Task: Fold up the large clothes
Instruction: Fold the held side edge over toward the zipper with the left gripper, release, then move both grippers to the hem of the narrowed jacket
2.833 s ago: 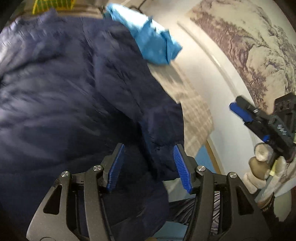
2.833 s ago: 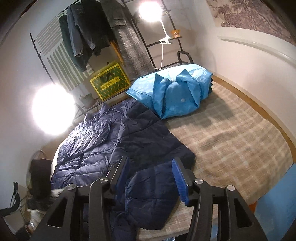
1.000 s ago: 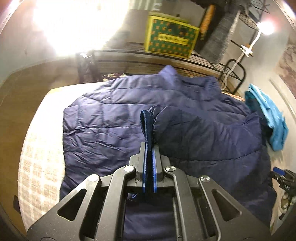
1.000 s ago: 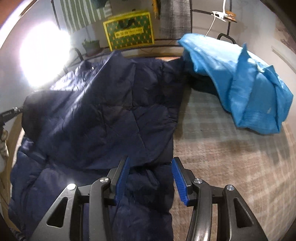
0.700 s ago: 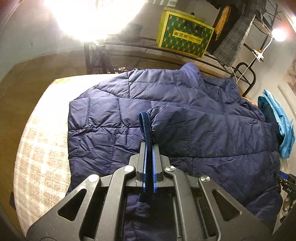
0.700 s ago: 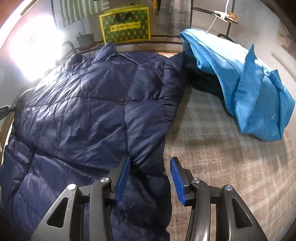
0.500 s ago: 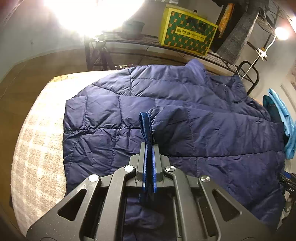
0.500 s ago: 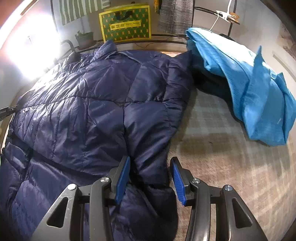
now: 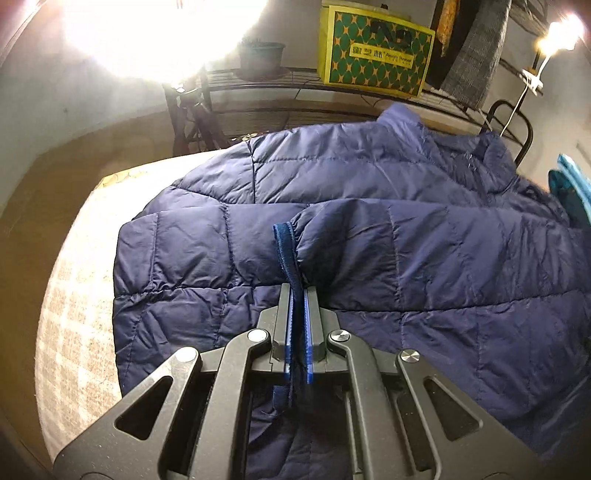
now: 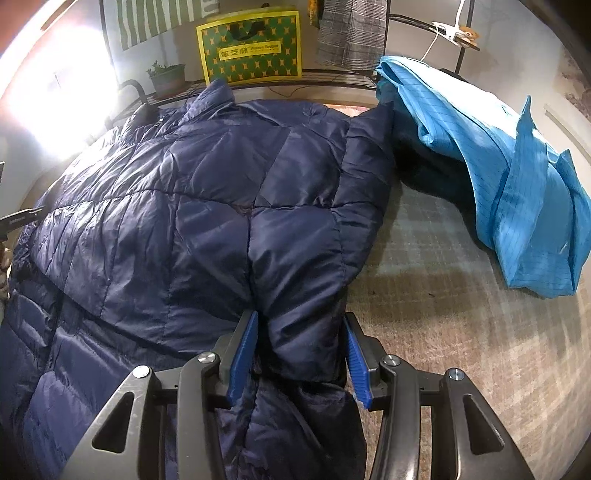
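A large navy quilted down jacket (image 9: 369, 192) lies spread on a checked cloth surface; it also shows in the right wrist view (image 10: 184, 206). My left gripper (image 9: 296, 295) is shut on the sleeve cuff (image 9: 286, 251), holding the sleeve (image 9: 424, 251) laid across the jacket body. My right gripper (image 10: 299, 332) is open, its blue pads (image 10: 243, 343) on either side of a puffy fold at the jacket's right side edge, just above the fabric.
A crumpled light blue garment (image 10: 498, 166) lies at the right on the checked cloth (image 10: 461, 314). A metal rack behind holds a yellow-green box (image 10: 251, 48), a potted plant (image 10: 168, 77) and hanging clothes. A bright lamp glares at the upper left (image 9: 147, 33).
My left gripper closed on the sleeve cuff and carried the sleeve over the jacket body. My right gripper moved down and forward over the jacket's right edge and stays open.
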Demonstrator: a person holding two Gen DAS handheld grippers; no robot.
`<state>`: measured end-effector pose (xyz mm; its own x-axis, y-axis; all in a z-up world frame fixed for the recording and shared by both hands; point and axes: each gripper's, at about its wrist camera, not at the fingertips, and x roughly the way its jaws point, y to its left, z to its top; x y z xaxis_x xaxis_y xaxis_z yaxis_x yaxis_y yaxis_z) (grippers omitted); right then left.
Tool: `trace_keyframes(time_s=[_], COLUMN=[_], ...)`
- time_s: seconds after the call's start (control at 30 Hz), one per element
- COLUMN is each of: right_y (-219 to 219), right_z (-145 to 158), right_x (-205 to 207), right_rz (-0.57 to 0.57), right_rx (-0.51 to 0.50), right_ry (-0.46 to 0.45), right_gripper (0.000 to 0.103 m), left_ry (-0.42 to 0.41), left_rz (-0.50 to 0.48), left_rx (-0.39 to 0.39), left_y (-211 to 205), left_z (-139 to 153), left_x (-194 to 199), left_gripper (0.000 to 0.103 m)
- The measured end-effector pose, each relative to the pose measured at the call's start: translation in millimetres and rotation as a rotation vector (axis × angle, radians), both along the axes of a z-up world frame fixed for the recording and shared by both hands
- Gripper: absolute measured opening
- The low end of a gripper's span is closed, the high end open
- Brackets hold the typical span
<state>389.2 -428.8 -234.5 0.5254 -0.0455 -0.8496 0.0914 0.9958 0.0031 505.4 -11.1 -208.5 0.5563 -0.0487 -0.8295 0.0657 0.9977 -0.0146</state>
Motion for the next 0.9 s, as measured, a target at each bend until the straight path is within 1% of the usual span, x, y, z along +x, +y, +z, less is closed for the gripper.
trace_keyframes(time_s=[0.1, 0.17, 0.23, 0.37, 0.43, 0.5, 0.57, 0.63, 0.67, 0.73, 0.8, 0.87, 0.9], right_y=[-0.4, -1.3, -2.8, -6.3, -9.2, -12.0, -14.6, -17.7, -19.5, -21.2, -23.1, -22.5, -22.9], right_z=[0.0, 0.5, 2.9, 19.5, 31.5, 43.1, 54.2, 67.8, 73.1, 88.0, 101.3, 110.6, 115.1], right_x=[2.2, 1.4, -1.1, -14.2, -21.6, -30.0, -38.7, -52.4, -58.4, -73.5, -87.0, -99.5, -107.3], right_rz=[0.000, 0.001, 0.002, 0.004, 0.001, -0.004, -0.009, -0.015, -0.016, -0.016, -0.010, 0.006, 0.016], right_rx=[0.008, 0.013, 0.022, 0.030, 0.031, 0.036, 0.039, 0.047, 0.053, 0.063, 0.065, 0.070, 0.074], right_ry=[0.001, 0.000, -0.009, -0.067, -0.102, -0.131, -0.161, -0.211, -0.232, -0.278, -0.310, -0.323, -0.329], right_gripper=[0.047, 0.047, 0.047, 0.047, 0.047, 0.048, 0.052, 0.056, 0.058, 0.059, 0.060, 0.065, 0.066], left_ry=[-0.013, -0.012, -0.010, -0.032, -0.053, -0.072, -0.086, -0.109, -0.119, -0.131, -0.134, -0.133, -0.130], left_rz=[0.002, 0.006, 0.014, 0.031, 0.029, 0.026, 0.028, 0.032, 0.034, 0.039, 0.047, 0.059, 0.062], left_rx=[0.017, 0.009, 0.005, -0.033, -0.038, -0.046, -0.068, -0.078, -0.078, -0.086, -0.105, -0.137, -0.155], left_y=[-1.1, 0.2, 2.6, 15.2, 21.5, 29.6, 38.7, 49.7, 53.7, 64.9, 75.3, 87.7, 95.0], left_z=[-1.9, 0.9, 6.1, 29.5, 45.3, 63.7, 81.2, 100.9, 108.3, 123.1, 133.0, 141.1, 144.0], left_x=[-2.8, -4.6, -8.4, -26.2, -39.0, -54.8, -72.1, -94.0, -103.4, -125.5, -144.0, -167.9, -181.0], left_gripper=[0.006, 0.006, 0.008, 0.018, 0.024, 0.026, 0.031, 0.040, 0.042, 0.043, 0.044, 0.046, 0.050])
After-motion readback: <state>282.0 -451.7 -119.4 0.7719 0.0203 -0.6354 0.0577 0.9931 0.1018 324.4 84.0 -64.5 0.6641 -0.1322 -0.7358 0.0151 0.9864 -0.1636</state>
